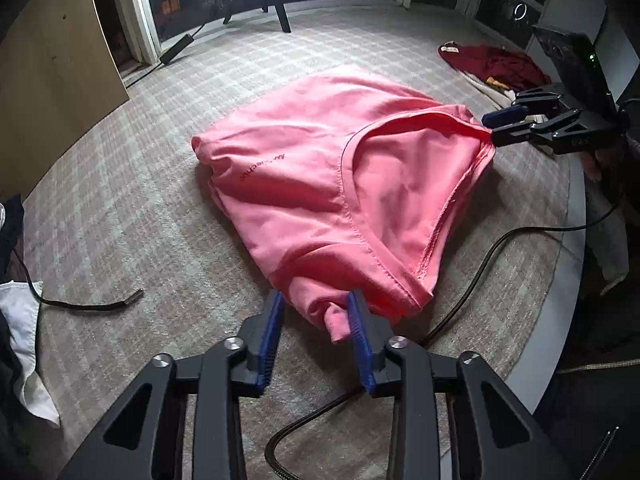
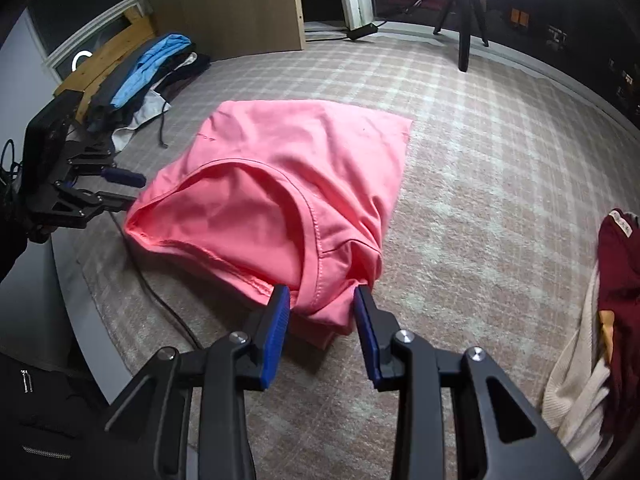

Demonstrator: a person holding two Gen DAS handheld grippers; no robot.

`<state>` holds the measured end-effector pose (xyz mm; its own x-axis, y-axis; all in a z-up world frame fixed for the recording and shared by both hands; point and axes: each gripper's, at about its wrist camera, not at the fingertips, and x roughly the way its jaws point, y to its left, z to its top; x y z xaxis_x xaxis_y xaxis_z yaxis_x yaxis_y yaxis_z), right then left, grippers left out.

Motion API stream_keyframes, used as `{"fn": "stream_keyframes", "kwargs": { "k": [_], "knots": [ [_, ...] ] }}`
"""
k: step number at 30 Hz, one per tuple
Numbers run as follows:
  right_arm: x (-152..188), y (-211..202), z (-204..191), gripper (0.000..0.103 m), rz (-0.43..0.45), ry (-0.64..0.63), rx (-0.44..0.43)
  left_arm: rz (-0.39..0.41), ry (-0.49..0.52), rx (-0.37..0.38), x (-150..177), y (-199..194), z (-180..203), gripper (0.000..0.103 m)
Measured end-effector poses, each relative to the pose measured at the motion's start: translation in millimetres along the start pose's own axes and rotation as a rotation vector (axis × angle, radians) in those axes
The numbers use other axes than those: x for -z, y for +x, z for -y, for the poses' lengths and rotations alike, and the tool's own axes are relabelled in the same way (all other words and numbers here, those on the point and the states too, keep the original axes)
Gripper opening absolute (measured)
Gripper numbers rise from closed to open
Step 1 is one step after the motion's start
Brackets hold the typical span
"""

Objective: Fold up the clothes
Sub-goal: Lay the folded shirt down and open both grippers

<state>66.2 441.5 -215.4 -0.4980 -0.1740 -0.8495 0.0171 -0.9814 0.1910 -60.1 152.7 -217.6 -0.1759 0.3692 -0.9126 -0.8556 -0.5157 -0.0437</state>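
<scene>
A pink T-shirt [image 1: 320, 184] lies partly folded on the checked carpet; it also shows in the right wrist view [image 2: 280, 200]. My left gripper [image 1: 316, 312] is open, its blue pads on either side of the shirt's near corner, which bunches loosely between them. My right gripper [image 2: 320, 304] is open too, with the opposite near corner of the shirt between its pads. In the left wrist view the right gripper [image 1: 492, 126] shows at the shirt's right corner. In the right wrist view the left gripper [image 2: 136, 190] shows at the shirt's left corner.
A pile of dark red and cream clothes [image 2: 612, 300] lies at the right. A heap with blue, black and white garments [image 2: 148, 76] lies at the left by a wooden board. A black cable [image 1: 480, 264] runs over the carpet [image 1: 140, 200]. A tripod [image 2: 464, 12] stands at the back.
</scene>
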Motion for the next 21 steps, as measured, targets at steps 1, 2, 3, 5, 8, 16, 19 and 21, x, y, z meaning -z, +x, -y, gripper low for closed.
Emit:
{"fn": "stream_keyframes", "kwargs": {
  "k": [1, 2, 3, 5, 8, 16, 19, 21],
  "knots": [
    [-0.9, 0.9, 0.5, 0.033, -0.002, 0.003, 0.001, -0.009, -0.001, -0.009, -0.1, 0.2, -0.1, 0.027],
    [-1.7, 1.4, 0.8, 0.033, -0.003, 0.005, 0.002, -0.013, -0.006, -0.006, 0.2, -0.5, -0.4, 0.024],
    [-2.4, 1.4, 0.5, 0.033, -0.001, 0.005, 0.004, -0.015, -0.012, -0.002, 0.5, -1.3, -0.8, 0.019],
    [-3.1, 1.4, 0.0, 0.033, -0.001, 0.006, 0.010, -0.011, -0.008, 0.002, 1.6, -2.7, 1.5, 0.013],
    [-2.3, 1.7, 0.1, 0.036, -0.003, 0.013, 0.019, -0.011, 0.008, 0.004, 6.1, -3.4, 6.6, 0.002],
    [6.0, -0.3, 13.0, 0.036, 0.001, 0.074, 0.045, 0.011, -0.047, 0.006, 23.1, -15.1, -5.1, 0.000],
    [12.0, 0.6, 18.1, 0.037, -0.004, 0.100, 0.042, 0.007, -0.057, 0.018, 29.2, -19.8, -5.1, 0.000],
    [15.6, -0.8, 19.8, 0.038, 0.003, 0.115, 0.033, 0.017, -0.040, 0.025, 26.0, -21.8, -0.1, 0.005]
  ]
}}
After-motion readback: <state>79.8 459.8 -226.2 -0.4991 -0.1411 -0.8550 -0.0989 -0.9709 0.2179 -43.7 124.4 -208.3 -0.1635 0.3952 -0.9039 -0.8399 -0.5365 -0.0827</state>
